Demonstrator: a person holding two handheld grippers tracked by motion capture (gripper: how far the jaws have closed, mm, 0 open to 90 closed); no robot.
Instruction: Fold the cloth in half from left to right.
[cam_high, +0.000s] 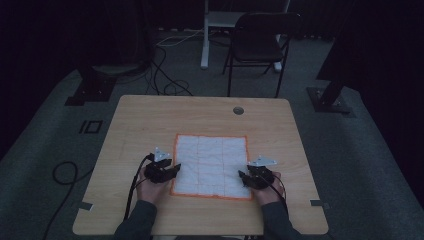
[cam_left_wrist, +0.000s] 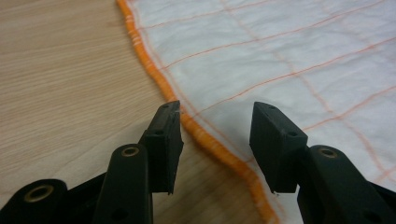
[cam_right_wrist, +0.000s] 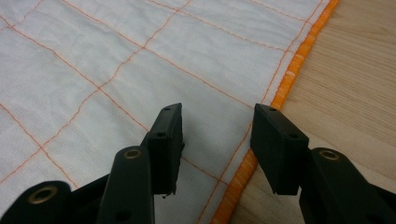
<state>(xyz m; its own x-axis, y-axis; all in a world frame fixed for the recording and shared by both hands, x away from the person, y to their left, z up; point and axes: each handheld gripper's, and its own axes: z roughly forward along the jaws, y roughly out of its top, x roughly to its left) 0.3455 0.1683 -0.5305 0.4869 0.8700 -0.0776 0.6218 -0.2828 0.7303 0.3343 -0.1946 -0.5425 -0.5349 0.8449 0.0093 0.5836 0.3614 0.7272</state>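
A white cloth with an orange hem and a thin orange grid lies flat on the wooden table, near its front. My left gripper sits at the cloth's left edge, low over the table. In the left gripper view my left gripper is open, its jaws straddling the orange hem without pressing it. My right gripper is at the cloth's right edge. In the right gripper view my right gripper is open over the cloth, with the hem beside its right jaw.
A round cable hole sits in the table's far side. Beyond the table stands a dark folding chair, with cables on the grey floor. Bare wood surrounds the cloth on all sides.
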